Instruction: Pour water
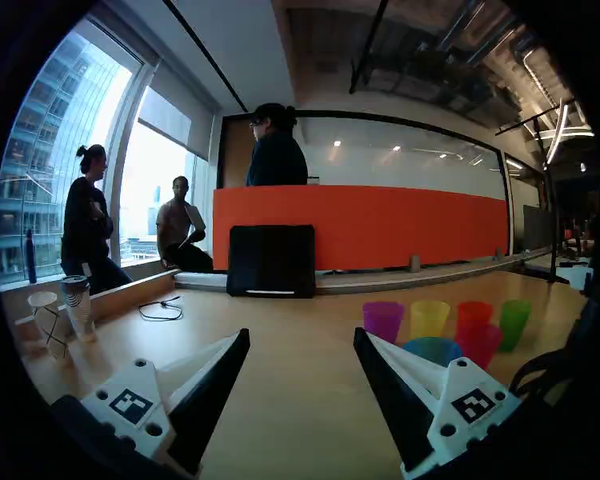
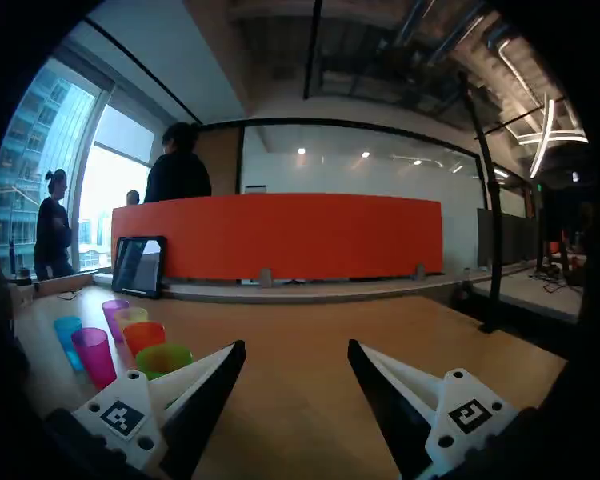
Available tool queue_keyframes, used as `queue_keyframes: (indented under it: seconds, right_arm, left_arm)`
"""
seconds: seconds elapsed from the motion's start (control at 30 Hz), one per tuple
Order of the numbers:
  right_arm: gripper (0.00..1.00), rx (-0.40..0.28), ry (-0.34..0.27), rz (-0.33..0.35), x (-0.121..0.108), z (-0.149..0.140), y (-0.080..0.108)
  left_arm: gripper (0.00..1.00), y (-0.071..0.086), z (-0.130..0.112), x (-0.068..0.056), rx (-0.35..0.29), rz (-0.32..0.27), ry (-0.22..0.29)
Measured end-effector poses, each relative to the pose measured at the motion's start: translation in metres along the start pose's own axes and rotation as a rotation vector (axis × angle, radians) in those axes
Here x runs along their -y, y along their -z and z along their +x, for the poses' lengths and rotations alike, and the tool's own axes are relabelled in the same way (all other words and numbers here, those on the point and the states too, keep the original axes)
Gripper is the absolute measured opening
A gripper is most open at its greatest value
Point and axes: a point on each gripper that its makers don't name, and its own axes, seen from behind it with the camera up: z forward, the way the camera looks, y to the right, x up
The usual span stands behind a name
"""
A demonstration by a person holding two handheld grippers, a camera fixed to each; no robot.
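Note:
Several coloured plastic cups stand on the wooden table point(image 1: 300, 384): purple cup point(image 1: 382, 320), yellow cup point(image 1: 429, 318), red cup point(image 1: 474, 314), green cup point(image 1: 514, 322), a blue cup point(image 1: 433, 350) and a pink cup point(image 1: 479, 344) nearer. My left gripper point(image 1: 300, 352) is open above the bare table, its right finger just in front of the blue cup. In the right gripper view the same cups sit at the left: pink cup point(image 2: 94, 356), blue cup point(image 2: 66, 334), orange-red cup point(image 2: 144, 336), green cup point(image 2: 164, 359). My right gripper point(image 2: 296, 360) is open, with nothing between its fingers.
An orange partition point(image 1: 364, 226) backs the table, with a dark tablet point(image 1: 271, 260) leaning before it. A paper cup point(image 1: 78, 304) and a wire-frame object point(image 1: 48, 320) stand at the left edge beside a cable point(image 1: 160, 308). Three people stay by the windows.

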Motion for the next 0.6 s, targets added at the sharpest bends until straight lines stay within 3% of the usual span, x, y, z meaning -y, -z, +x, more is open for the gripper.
queue_keyframes:
  seconds: [0.2,0.6]
  right_arm:
    - [0.99,0.008,-0.015,0.022,0.003,0.016,0.001]
    - [0.99,0.018,0.018,0.070,0.008,0.072,-0.002]
  left_arm:
    - [0.96,-0.004,-0.005,-0.001,0.015,0.001,-0.017]
    - [0.96,-0.008,0.051,-0.002,0.013,-0.037,0.016]
